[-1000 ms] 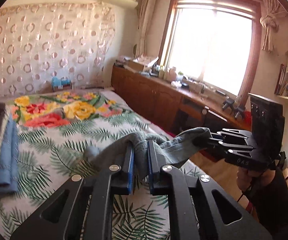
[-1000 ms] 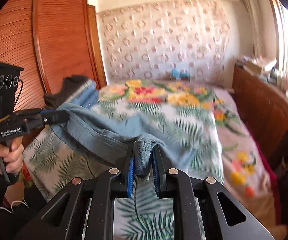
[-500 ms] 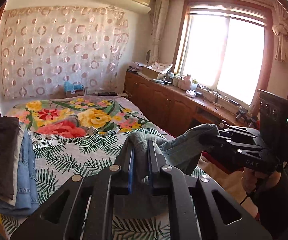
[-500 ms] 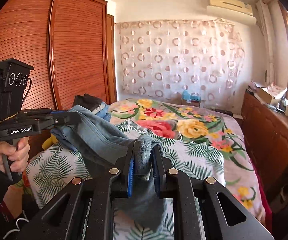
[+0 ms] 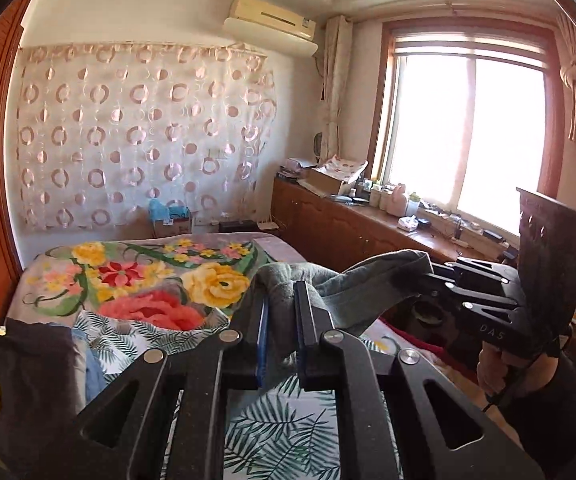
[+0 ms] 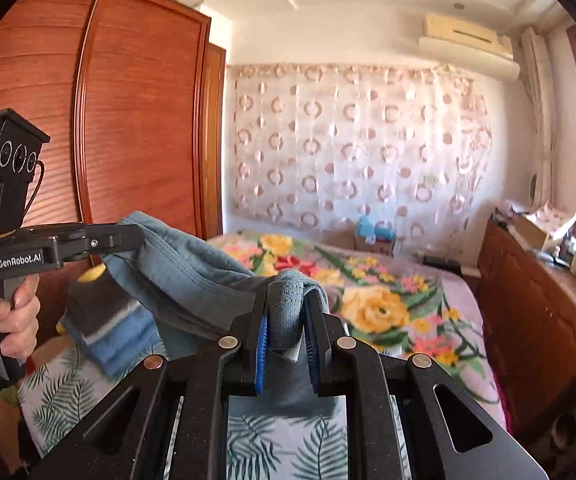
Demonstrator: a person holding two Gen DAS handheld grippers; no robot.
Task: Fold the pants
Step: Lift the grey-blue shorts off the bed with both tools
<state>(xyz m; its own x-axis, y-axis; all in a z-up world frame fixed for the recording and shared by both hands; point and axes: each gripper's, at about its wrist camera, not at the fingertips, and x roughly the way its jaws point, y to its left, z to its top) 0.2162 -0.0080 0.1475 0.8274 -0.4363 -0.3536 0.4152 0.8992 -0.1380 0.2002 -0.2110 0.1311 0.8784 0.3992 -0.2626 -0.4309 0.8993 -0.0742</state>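
Note:
A pair of blue-grey denim pants (image 5: 368, 280) hangs stretched in the air between my two grippers, above the bed. My left gripper (image 5: 282, 300) is shut on one bunched corner of the pants. My right gripper (image 6: 286, 312) is shut on the other corner of the pants (image 6: 192, 264). In the left wrist view the right gripper (image 5: 428, 276) shows at the right, held by a hand. In the right wrist view the left gripper (image 6: 128, 236) shows at the left, also in a hand. The lower part of the pants drops out of sight behind the fingers.
The bed (image 6: 428, 288) has a floral and palm-leaf cover. A stack of folded clothes (image 5: 36, 364) lies on its left side, by the wooden wardrobe (image 6: 128, 120). A wooden cabinet (image 5: 348, 228) with clutter runs under the window (image 5: 468, 136).
Both grippers have risen with the pants, lifting the cloth off the bed. Both views now look higher, at the curtain wall and ceiling.

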